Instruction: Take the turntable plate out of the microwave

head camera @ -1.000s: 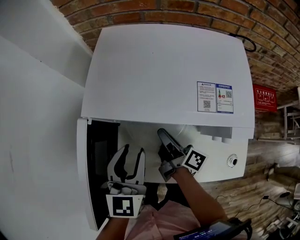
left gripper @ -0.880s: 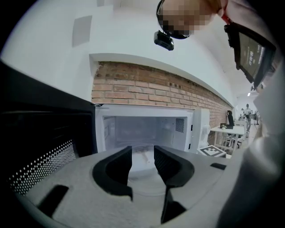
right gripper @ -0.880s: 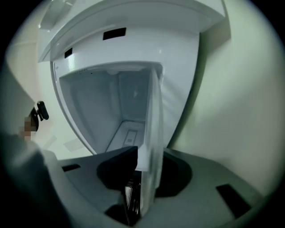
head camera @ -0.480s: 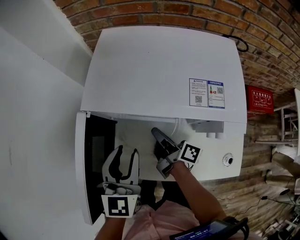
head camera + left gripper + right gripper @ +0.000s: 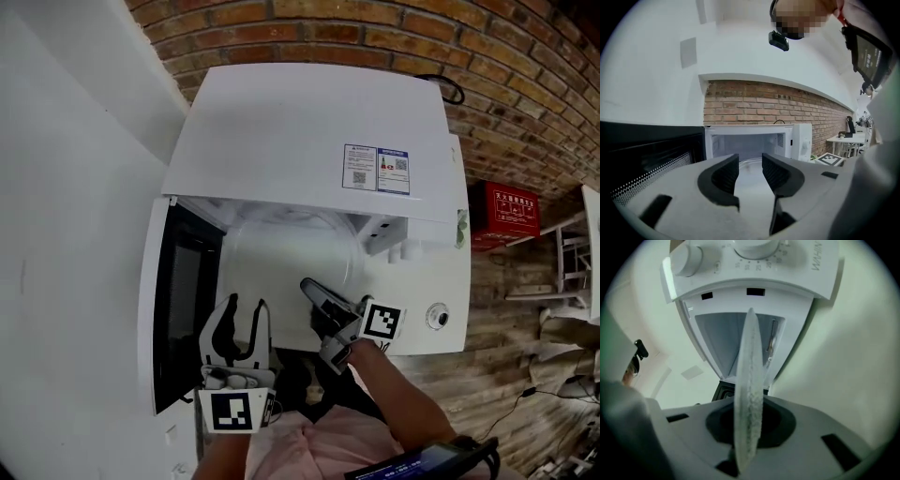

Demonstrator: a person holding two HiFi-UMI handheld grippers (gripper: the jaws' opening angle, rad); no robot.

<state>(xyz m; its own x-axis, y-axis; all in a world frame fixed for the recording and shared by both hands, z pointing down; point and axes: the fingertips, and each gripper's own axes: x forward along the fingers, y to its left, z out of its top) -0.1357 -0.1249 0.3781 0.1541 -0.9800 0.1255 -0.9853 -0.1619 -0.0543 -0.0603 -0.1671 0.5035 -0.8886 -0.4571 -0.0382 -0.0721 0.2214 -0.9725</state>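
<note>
Left hand-held gripper [image 5: 750, 174] hangs released, nothing between its jaws. Right hand-held gripper [image 5: 749, 432] has just been closing and now clamps the plate's [image 5: 749, 371] near rim, so the grasp looks made. The plate reaches back into the open microwave [image 5: 300, 122], not yet out.

Surfaces: smooth white casing, rough brick, matt plastic.
Microwave [image 5: 309, 131] shell smooth satin white, painted-metal look; its door [image 5: 183, 309] window dark and glossy, perforated mesh behind. Turntable plate [image 5: 749, 380] translucent glass, rim pebbled and frosted. Left gripper [image 5: 750, 171] and right gripper [image 5: 749, 427] bodies matt grey plastic; pads [image 5: 726, 176] dark, ribbed. Wall [image 5: 525, 84] rough red brick. Floor [image 5: 506, 309] worn wood planks. Label [image 5: 377, 169] printed paper, slight sheen. Sleeve [image 5: 323, 445] pink cloth.
</note>
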